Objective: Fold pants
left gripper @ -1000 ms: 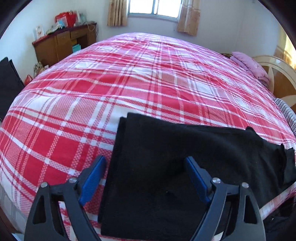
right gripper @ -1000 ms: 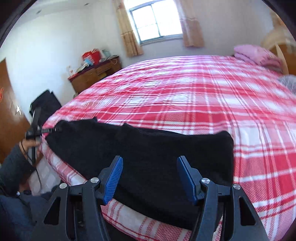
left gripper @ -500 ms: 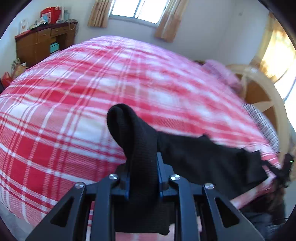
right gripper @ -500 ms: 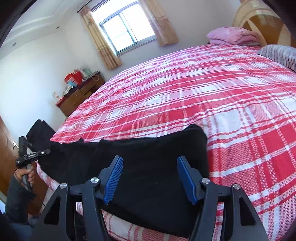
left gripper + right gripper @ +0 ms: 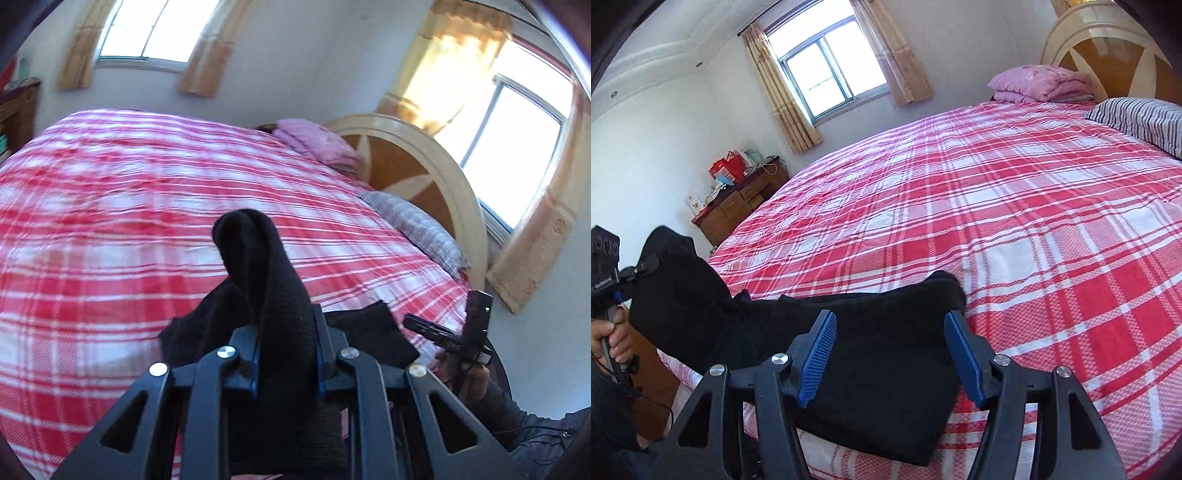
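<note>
The black pants (image 5: pixel 879 354) lie along the near edge of the bed (image 5: pixel 1015 229), a thick, matte knit with a soft pile that swallows most detail, so seams and folds within the dark mass are hard to make out. In the left wrist view one end of them (image 5: pixel 269 295) stands up as a rounded, doubled-over loop between the blue pads, and the lower part of that bunch is cut off by the frame's bottom edge and by the black gripper frame. The left gripper (image 5: pixel 286 354) is clamped narrowly on this fabric, lifted clear of the cover and pointing down at a slant toward the bed; the cover behind it is smeared by blur. The right gripper (image 5: pixel 890 354) hovers over the flat, folded end of the pants, its ribbed blue pads standing well apart with nothing pinched between them; whether the tips touch the cloth cannot be told. At the left edge of the right wrist view a hand (image 5: pixel 613 338) grips a handle, partly cut off. The bedcover is a red and white woven plaid, with a striped pillow (image 5: pixel 1141 118) and a folded pink blanket (image 5: pixel 1041 85) by the curved, glossy headboard (image 5: pixel 1108 40).
</note>
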Tool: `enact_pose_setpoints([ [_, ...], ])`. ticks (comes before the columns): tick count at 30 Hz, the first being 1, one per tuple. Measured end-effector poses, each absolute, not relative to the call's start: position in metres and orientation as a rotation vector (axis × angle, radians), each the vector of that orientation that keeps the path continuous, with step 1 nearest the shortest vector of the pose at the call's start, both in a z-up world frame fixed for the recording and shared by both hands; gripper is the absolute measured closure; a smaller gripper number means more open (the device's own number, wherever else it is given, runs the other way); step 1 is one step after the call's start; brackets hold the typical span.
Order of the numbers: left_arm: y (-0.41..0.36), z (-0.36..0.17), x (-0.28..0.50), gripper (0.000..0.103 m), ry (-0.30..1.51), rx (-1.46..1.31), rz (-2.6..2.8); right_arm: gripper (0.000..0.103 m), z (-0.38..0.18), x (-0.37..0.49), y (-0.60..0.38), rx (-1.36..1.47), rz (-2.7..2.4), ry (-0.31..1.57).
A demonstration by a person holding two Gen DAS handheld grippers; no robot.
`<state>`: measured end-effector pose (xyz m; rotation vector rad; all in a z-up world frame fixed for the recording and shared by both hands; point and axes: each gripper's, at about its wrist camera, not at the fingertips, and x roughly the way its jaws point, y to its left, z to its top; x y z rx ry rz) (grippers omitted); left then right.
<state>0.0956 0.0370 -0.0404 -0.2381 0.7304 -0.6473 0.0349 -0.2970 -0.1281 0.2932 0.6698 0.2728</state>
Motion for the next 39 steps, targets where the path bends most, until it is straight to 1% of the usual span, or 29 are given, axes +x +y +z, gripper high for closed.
enact_pose_setpoints([
  [5,-0.017,-0.036,0.112,0.081,0.763,-0.177,-0.718,0.04,-0.127,0.035,-0.317,0.332,0.225,0.652],
  [9,-0.062,-0.044,0.122,0.081,0.809,-0.101,-0.741,0.04,-0.127,0.035,-0.335,0.362,0.17,0.63],
  [18,-0.153,-0.112,0.135,0.08,0.95,0.016,-0.763,0.04,-0.134,0.037,-0.361,0.437,0.089,0.63],
  [21,-0.168,-0.121,0.128,0.073,0.958,0.038,-0.79,0.04,-0.135,0.038,-0.361,0.437,0.104,0.631],
  [24,-0.164,-0.114,0.114,0.073,0.921,0.035,-0.841,0.04,-0.13,0.036,-0.354,0.431,0.153,0.625],
  [25,-0.16,-0.109,0.108,0.07,0.893,0.04,-0.832,0.04,-0.128,0.035,-0.349,0.427,0.175,0.625],
  [27,-0.141,-0.098,0.099,0.063,0.824,0.056,-0.786,0.04,-0.123,0.033,-0.335,0.416,0.249,0.634],
  [29,-0.122,-0.092,0.095,0.046,0.775,0.069,-0.73,0.04,-0.121,0.034,-0.32,0.408,0.321,0.665],
  [31,-0.096,-0.089,0.092,0.039,0.723,0.073,-0.627,0.04,-0.124,0.038,-0.3,0.383,0.369,0.724],
  [34,-0.061,-0.097,0.098,0.038,0.7,0.07,-0.492,0.04,-0.133,0.049,-0.277,0.368,0.385,0.798],
  [36,-0.043,-0.106,0.105,0.038,0.727,0.044,-0.438,0.04,-0.143,0.06,-0.264,0.369,0.396,0.868],
  [38,-0.03,-0.118,0.111,0.038,0.756,0.007,-0.415,0.04,-0.15,0.065,-0.256,0.346,0.372,0.897],
  [39,-0.027,-0.123,0.113,0.038,0.767,-0.011,-0.413,0.043,-0.152,0.065,-0.251,0.324,0.371,0.909],
])
